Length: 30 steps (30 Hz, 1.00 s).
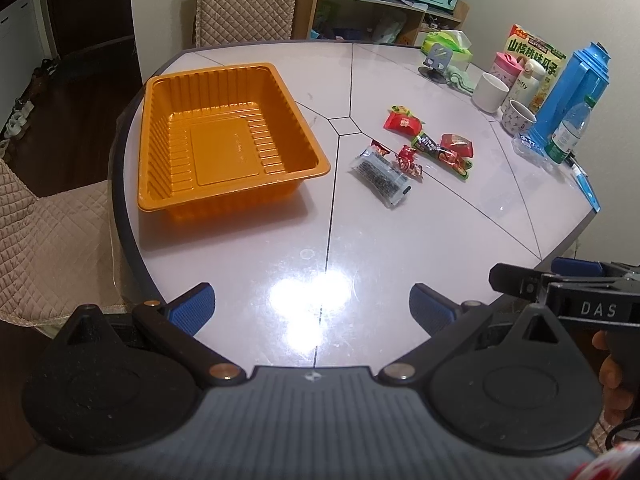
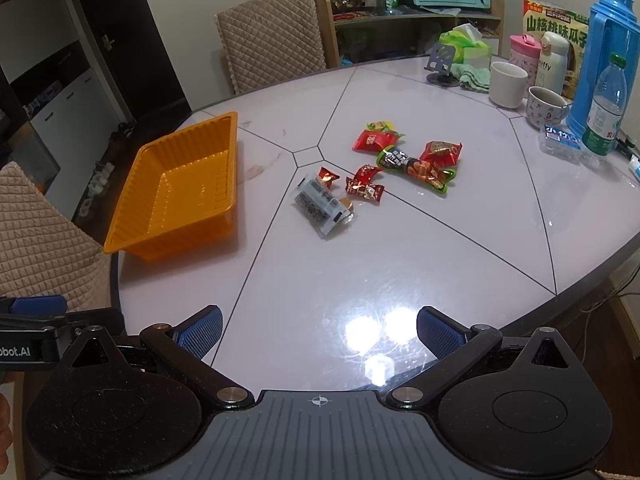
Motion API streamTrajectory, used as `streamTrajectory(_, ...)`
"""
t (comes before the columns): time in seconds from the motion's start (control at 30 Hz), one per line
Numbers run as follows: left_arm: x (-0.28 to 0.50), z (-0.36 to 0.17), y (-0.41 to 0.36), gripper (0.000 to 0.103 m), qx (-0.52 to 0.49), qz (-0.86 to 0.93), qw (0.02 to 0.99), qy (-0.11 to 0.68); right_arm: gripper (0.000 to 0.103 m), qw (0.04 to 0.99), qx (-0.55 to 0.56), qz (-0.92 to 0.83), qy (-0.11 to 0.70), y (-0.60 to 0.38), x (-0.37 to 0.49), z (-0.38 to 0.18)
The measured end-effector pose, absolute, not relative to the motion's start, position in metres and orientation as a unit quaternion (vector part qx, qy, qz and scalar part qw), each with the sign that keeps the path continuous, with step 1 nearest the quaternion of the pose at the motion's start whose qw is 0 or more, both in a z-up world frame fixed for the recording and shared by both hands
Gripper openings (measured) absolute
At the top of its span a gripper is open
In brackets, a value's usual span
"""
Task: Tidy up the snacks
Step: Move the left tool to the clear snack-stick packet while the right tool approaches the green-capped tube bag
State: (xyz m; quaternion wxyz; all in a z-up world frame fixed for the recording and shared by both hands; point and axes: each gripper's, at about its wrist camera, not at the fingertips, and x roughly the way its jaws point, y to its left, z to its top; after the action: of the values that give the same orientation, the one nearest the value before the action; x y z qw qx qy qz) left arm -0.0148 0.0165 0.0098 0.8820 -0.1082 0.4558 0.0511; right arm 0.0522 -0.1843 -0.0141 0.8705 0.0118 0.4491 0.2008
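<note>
An empty orange plastic tray point(image 1: 160, 184) point(image 2: 132, 208) stands at the table's left. Several wrapped snacks lie loose in the table's middle: a clear packet with dark contents point(image 1: 380, 178) point(image 2: 320, 204), small red candies point(image 1: 408, 160) point(image 2: 364, 184), a red packet point(image 1: 402, 122) point(image 2: 372, 140), a long green-and-red packet point(image 1: 440, 152) point(image 2: 416, 168) and another red packet point(image 1: 456, 146) point(image 2: 442, 150). My left gripper point(image 1: 312, 308) is open and empty above the table's near edge. My right gripper point(image 2: 320, 332) is open and empty beside it, also seen at the right of the left wrist view point(image 1: 560, 284).
At the table's back right stand a blue thermos point(image 2: 608, 64), a water bottle point(image 2: 604, 108), two mugs point(image 2: 508, 84), a pink cup point(image 2: 524, 52), a snack box point(image 2: 556, 20) and a tissue box point(image 2: 468, 44). Quilted chairs point(image 2: 272, 36) flank the table.
</note>
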Motion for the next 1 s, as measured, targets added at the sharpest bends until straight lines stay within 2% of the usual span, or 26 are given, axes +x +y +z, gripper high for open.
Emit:
streamTrajectory(0.57, 0.064, -0.016, -0.029, 0.103, -0.11, 0.043, 0.886, 0.448, 0.103, 0.88, 0.058, 0.199, 0.428, -0.243, 0.127, -0.044)
streamTrajectory(0.87, 0.123, -0.047, -0.067, 0.092, -0.111, 0.044, 0.887, 0.445, 0.103, 0.883, 0.073, 0.194, 0.422, -0.275, 0.178, -0.07)
streamTrajectory(1.0, 0.145, -0.058, -0.076, 0.091, -0.117, 0.052, 0.887, 0.444, 0.102, 0.885, 0.065, 0.194, 0.419, -0.284, 0.201, -0.082)
